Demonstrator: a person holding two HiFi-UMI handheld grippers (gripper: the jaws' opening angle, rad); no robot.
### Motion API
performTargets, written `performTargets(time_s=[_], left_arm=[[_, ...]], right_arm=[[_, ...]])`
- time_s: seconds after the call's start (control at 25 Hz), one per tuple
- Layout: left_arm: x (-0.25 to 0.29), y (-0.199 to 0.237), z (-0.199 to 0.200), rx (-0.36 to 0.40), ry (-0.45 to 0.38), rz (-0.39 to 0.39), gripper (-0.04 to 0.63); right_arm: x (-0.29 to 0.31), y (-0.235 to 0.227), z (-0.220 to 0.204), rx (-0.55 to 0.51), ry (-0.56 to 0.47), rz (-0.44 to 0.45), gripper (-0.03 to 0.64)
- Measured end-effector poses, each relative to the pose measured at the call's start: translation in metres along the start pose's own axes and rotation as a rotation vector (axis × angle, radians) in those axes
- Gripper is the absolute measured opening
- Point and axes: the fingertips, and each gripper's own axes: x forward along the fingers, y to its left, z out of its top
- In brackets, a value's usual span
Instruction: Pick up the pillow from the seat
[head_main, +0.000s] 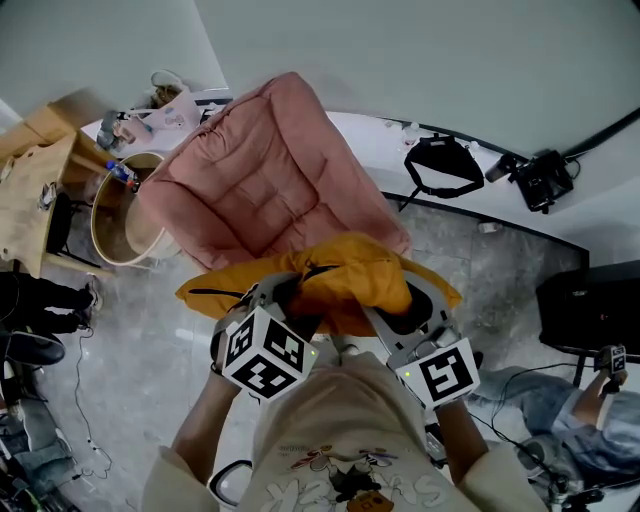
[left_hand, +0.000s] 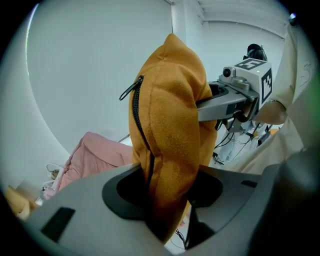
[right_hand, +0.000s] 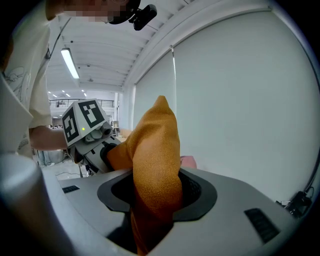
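Note:
An orange-yellow pillow (head_main: 345, 280) with a black zipper hangs in the air in front of me, clear of the pink cushioned seat (head_main: 265, 170) behind it. My left gripper (head_main: 285, 300) is shut on the pillow's left part, and the fabric (left_hand: 167, 150) fills the space between its jaws. On the other side, my right gripper (head_main: 395, 310) is shut on the pillow too, its jaws pinching a fold (right_hand: 152, 170). In the left gripper view the right gripper's marker cube (left_hand: 252, 75) shows beyond the pillow.
A round wooden tub (head_main: 125, 215) stands left of the pink seat, beside a wooden table (head_main: 30, 180). A black bag (head_main: 440, 165) and camera gear (head_main: 540, 180) lie on the white ledge at the back. A black box (head_main: 590, 305) stands at the right, and cables lie on the floor.

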Motion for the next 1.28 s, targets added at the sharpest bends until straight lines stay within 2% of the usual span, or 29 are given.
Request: performTargets(time_s=[0.84, 1.28], left_arm=[[-0.025, -0.146, -0.008, 0.012, 0.027, 0.002, 0.196], [-0.042, -0.19, -0.024, -0.034, 0.058, 0.068, 0.196]], right_arm=[[-0.133, 0.05, -0.042, 0.016, -0.038, 0.003, 0.202], [-0.166, 0.076, -0.058, 0.032, -0.045, 0.092, 0.204]])
